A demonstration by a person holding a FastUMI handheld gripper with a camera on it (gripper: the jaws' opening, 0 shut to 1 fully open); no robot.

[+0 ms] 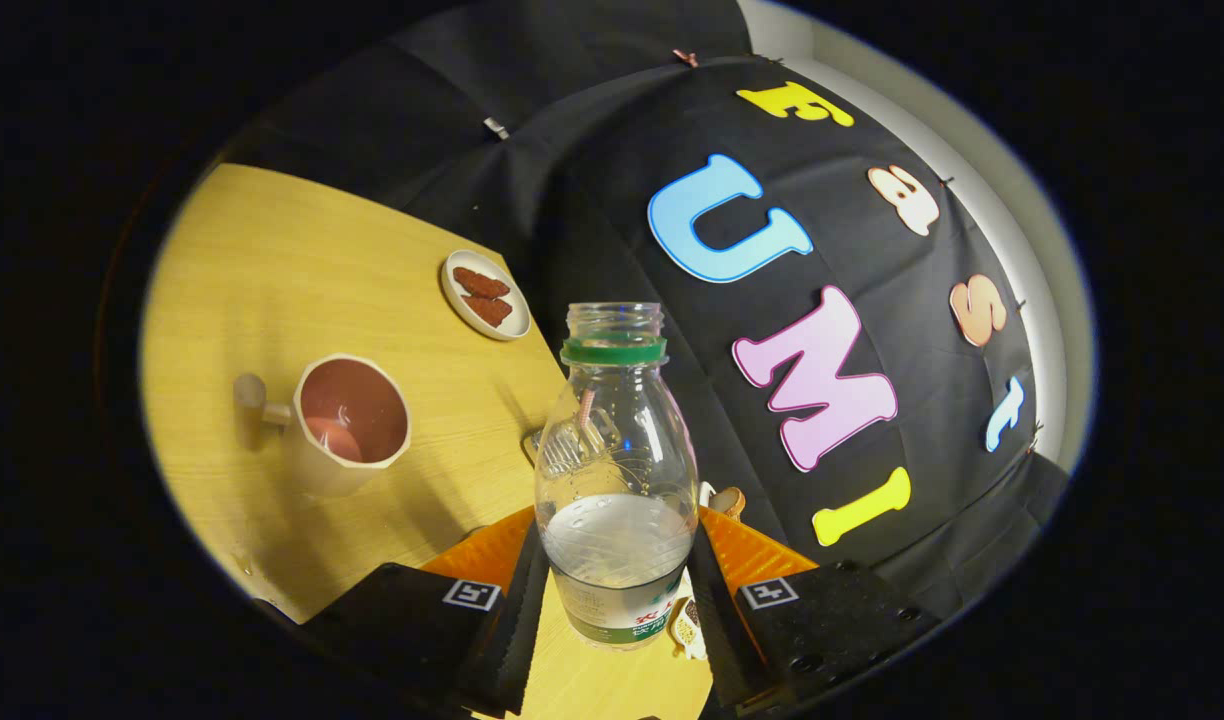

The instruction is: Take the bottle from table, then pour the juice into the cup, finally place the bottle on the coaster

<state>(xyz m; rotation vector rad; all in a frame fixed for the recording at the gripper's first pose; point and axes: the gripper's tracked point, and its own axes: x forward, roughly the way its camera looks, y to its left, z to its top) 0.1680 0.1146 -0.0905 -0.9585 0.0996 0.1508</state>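
Gripper (617,600): both fingers clamped on bottle (615,470), uncapped, partly full, held between them. Cup (347,420): on table (272,280), 10 o'clock of bottle. Plate (485,294): two reddish pieces, 11 o'clock, beyond cup.

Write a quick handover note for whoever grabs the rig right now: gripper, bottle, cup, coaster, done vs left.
Gripper: shut on the bottle, both fingers pressing its lower body. The view is tilted, so the bottle looks lifted and leaning toward the cup.
Bottle: cap off, pale liquid filling the lower part.
Cup: on the table beyond the fingers, handle pointing away from the bottle; whether it holds juice is unclear.
Small dish with two reddish pieces sits past the cup.
Coaster: can't pick it out for certain.
Done: bottle taken.
Left: pour into the cup, then set the bottle on the coaster.
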